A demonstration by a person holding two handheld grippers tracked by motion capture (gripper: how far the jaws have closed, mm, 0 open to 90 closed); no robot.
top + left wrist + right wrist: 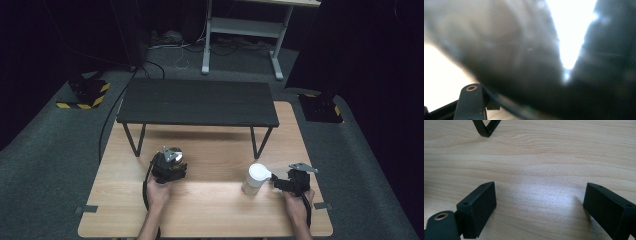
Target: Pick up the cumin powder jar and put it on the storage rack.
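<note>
Metal-looking round object [173, 153] near the table's [210, 210] left edge sits clamped in the left gripper [169, 167], so lift straight while the right gripper [280, 183] waits agape beside the white cup [255, 178].

No legible text, label, brand or number in any view. Sole sign-like marking: yellow-black hazard stripes, no lettering, on dark floor base [85, 95] at 10 o'clock from wooden table [210, 215], and on second floor base [321, 108] at 2 o'clock. White cup [255, 178]: plain surface, no print readable. Left gripper view too blurred to read anything.
</note>
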